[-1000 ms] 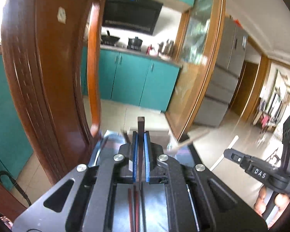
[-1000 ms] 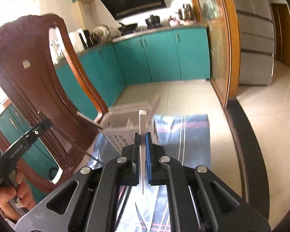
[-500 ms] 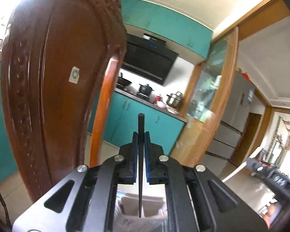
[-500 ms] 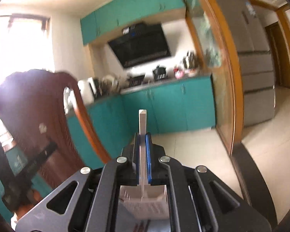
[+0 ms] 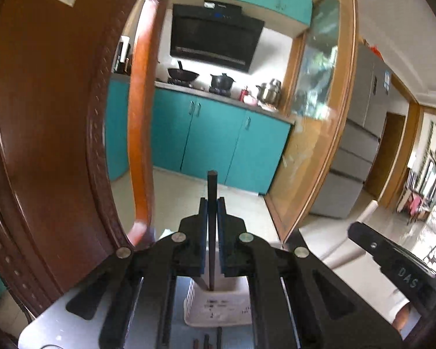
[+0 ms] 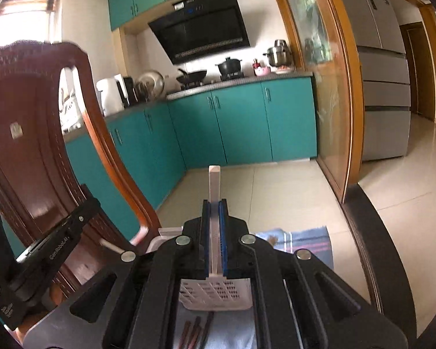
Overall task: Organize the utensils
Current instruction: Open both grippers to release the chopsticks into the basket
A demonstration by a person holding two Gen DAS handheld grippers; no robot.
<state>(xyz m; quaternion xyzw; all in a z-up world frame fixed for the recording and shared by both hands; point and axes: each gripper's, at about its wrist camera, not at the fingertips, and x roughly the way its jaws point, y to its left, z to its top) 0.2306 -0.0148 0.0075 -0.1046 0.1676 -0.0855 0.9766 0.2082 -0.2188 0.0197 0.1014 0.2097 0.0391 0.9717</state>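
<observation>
My left gripper (image 5: pixel 212 203) is shut on a dark chopstick (image 5: pixel 211 192) held upright, its lower tip over the white perforated utensil holder (image 5: pixel 218 308). My right gripper (image 6: pixel 214 205) is shut on a white chopstick (image 6: pixel 214 180), also upright, above the same white holder (image 6: pixel 215 295). Several dark and reddish chopsticks (image 6: pixel 196 331) lie on the blue striped cloth (image 6: pixel 302 240) in front of the holder; they also show in the left wrist view (image 5: pixel 206 341). The right gripper's body (image 5: pixel 392 261) shows at the right of the left wrist view.
A carved wooden chair back (image 5: pixel 43 116) stands close on the left, also in the right wrist view (image 6: pixel 29 145). The dark table edge (image 6: pixel 363 232) runs along the right. Teal kitchen cabinets (image 6: pixel 241 122) and a fridge (image 6: pixel 383 72) are far behind.
Both grippers have tilted back down from an upward look, so the holder shows larger under each. Each still holds its chopstick upright.
</observation>
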